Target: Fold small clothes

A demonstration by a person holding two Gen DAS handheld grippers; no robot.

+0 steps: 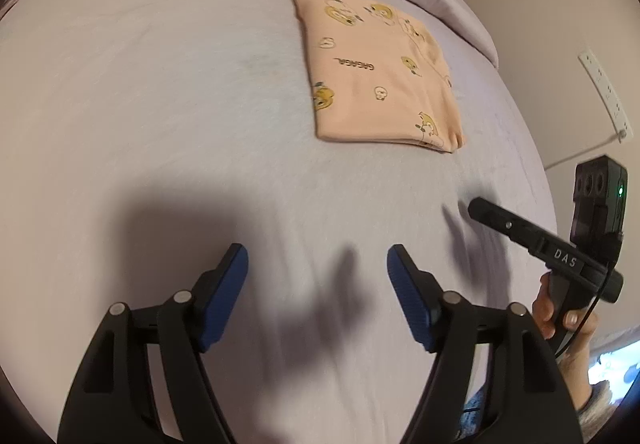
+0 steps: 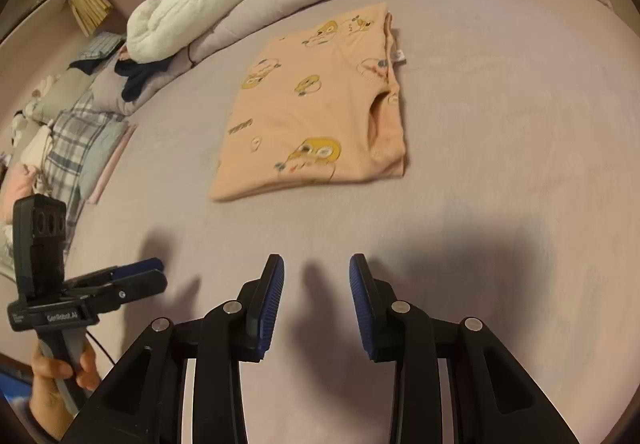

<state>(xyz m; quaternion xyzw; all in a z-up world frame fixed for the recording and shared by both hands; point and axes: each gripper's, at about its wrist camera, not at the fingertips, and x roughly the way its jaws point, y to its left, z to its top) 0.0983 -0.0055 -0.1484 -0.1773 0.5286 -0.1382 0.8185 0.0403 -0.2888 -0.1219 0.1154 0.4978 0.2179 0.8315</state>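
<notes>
Peach cartoon-print garment (image 2: 316,111) lies folded into a soft, neat rectangle, flat on the matte lilac bedsheet (image 2: 500,163). Left gripper (image 1: 317,284), ribbed blue pads spread wide, holds nothing; right gripper (image 2: 317,296), parted narrower, holds nothing either.

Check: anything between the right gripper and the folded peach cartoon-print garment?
Nothing: only bare lilac bedsheet and shadow lie between the right gripper and the folded peach cartoon-print garment, per the right wrist view.
</notes>
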